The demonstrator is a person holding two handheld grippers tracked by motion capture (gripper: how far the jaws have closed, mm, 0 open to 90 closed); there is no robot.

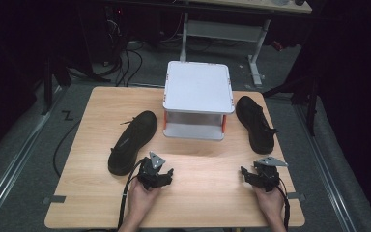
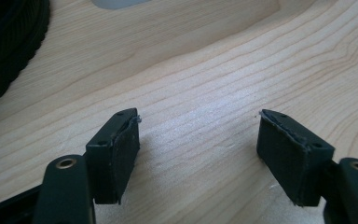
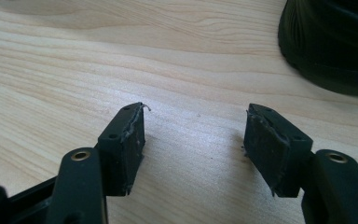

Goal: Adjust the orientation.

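Both grippers wide apart and empty, two black shoes waiting.

We hold the left gripper [image 1: 170, 173] and right gripper [image 1: 244, 174] released low on the tabletop [image 1: 203, 203]; left shoe [image 1: 133, 141] lies centre-left, right shoe [image 1: 254, 123] upper right, likely light, pliable, best pinched at the collar.

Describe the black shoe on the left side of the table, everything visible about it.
The left shoe is black all over, matte, perhaps mesh or fabric. It lies on the wooden table, apparently tipped so its ribbed sole faces outward, running diagonally, one end near the white two-tier rack, the other toward the near left. A lace trails off its far end. Nothing grips it; the left gripper, jaws open, sits just beside it, apart.
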